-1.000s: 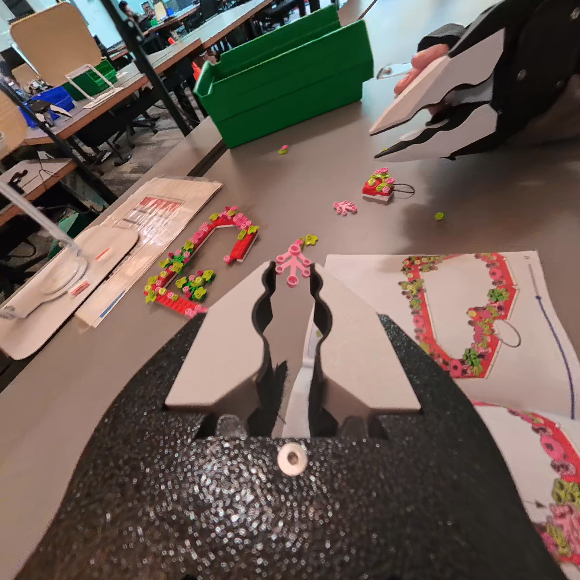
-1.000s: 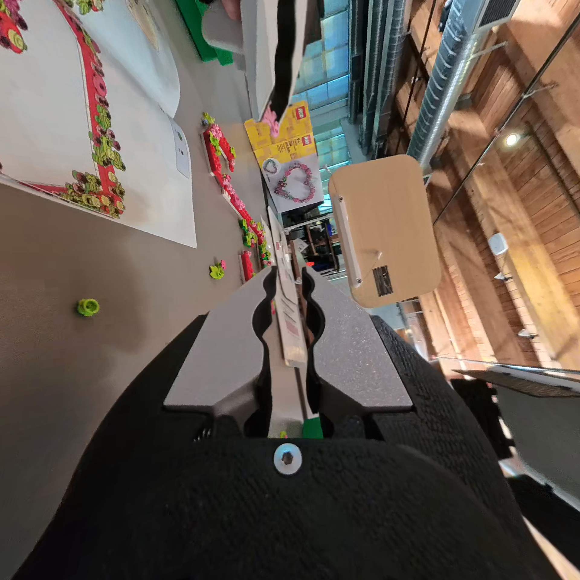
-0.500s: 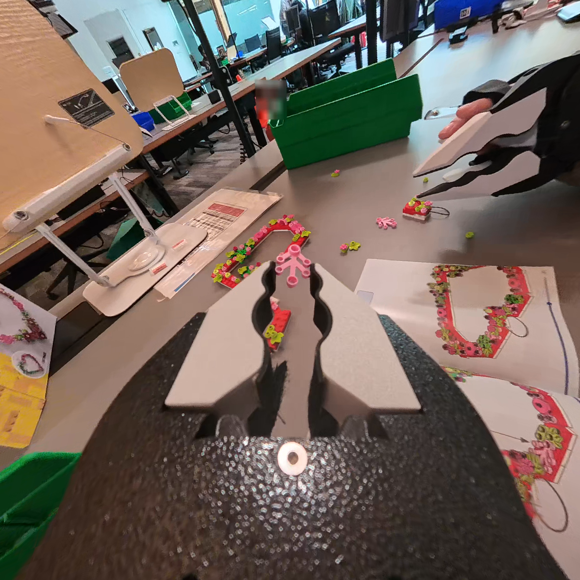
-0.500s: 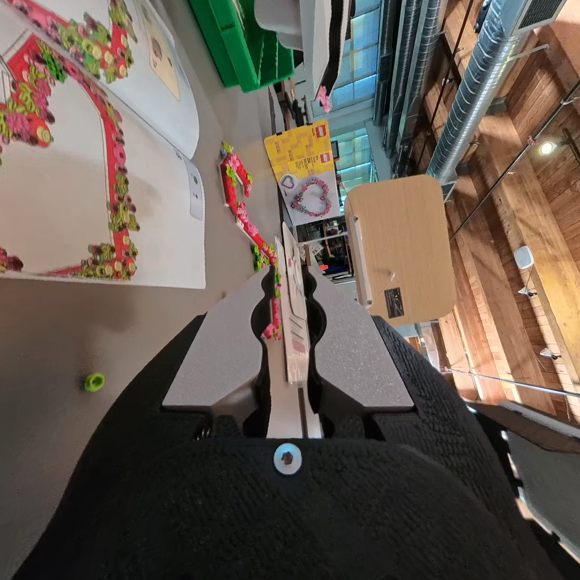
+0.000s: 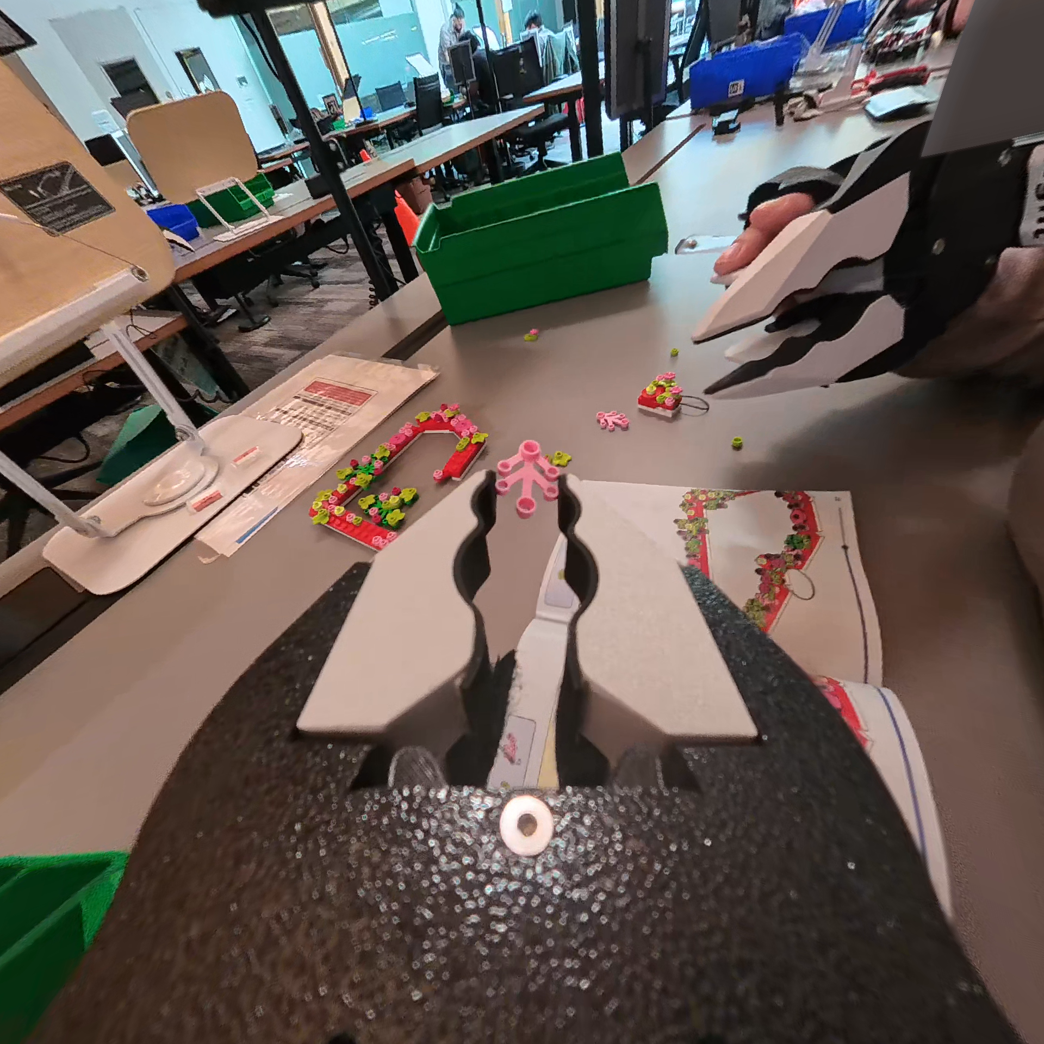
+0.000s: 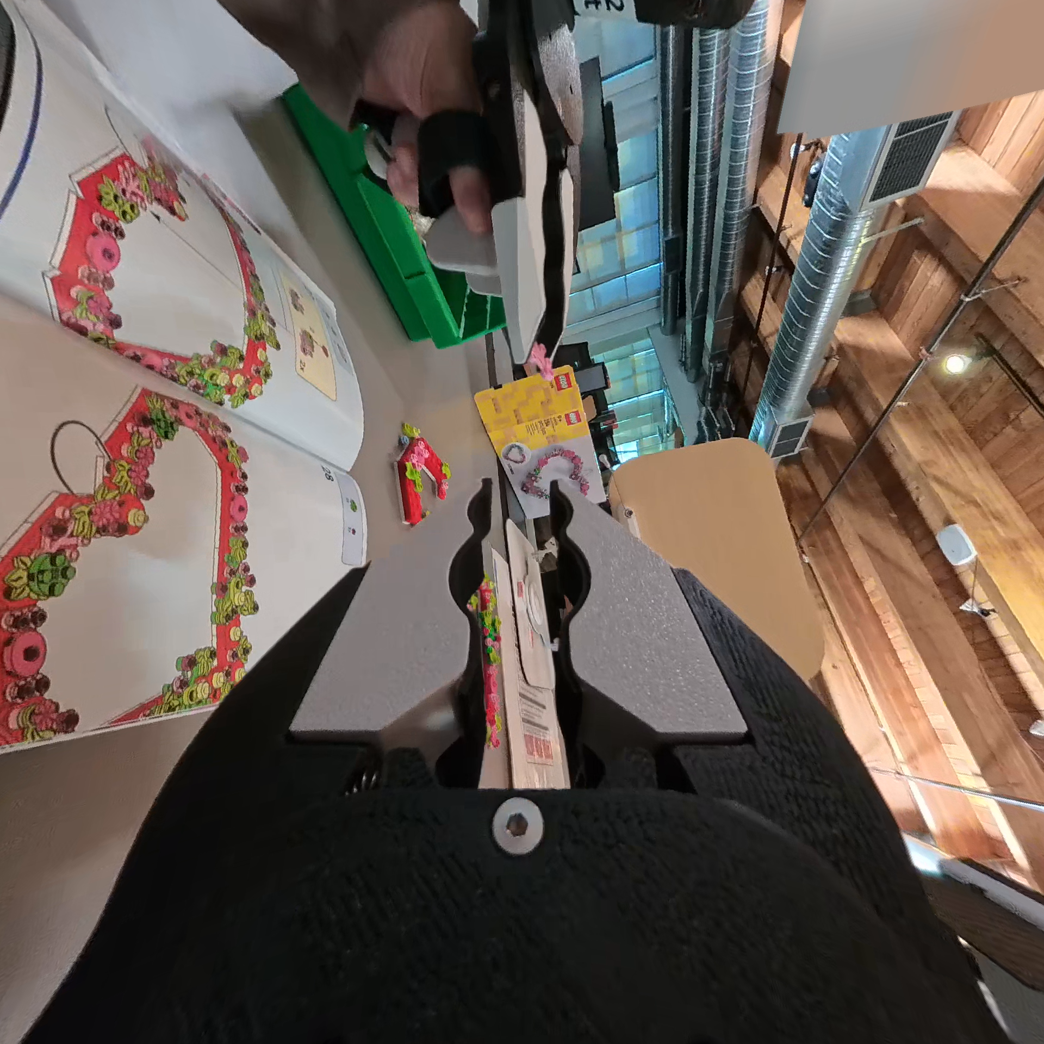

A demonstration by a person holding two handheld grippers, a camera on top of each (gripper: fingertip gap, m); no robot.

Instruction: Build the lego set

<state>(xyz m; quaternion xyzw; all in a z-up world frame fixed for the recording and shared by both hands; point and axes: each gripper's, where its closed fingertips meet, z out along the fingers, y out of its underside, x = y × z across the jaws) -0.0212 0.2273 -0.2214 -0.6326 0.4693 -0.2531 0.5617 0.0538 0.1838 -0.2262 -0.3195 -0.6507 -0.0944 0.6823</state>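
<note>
My left gripper (image 5: 525, 480) is shut on a pink branched lego piece (image 5: 524, 477) and holds it above the grey table (image 5: 565, 361); it also shows in the right wrist view (image 6: 534, 353). A red heart frame section with flowers (image 5: 395, 480) lies just beyond it, also seen in the right wrist view (image 6: 421, 480). A small red flowered piece with a ring (image 5: 660, 394) lies farther right. My right gripper (image 5: 705, 366) hovers just right of that piece, jaws slightly apart and empty. The open instruction booklet (image 5: 791, 565) lies to the right.
A loose pink piece (image 5: 612, 420) and lime studs (image 5: 736, 442) lie on the table. A green bin (image 5: 542, 248) stands at the back, another (image 5: 34, 904) at the near left. A white lamp base (image 5: 169, 480) and a plastic sleeve (image 5: 327, 407) lie left. A yellow box (image 6: 531, 418) stands beyond. The gap from one gripper's tips to the other's is roughly 10 cm.
My left gripper has pulled back and risen from the table, still holding the pink piece. My right gripper has come lower, near the small red piece.
</note>
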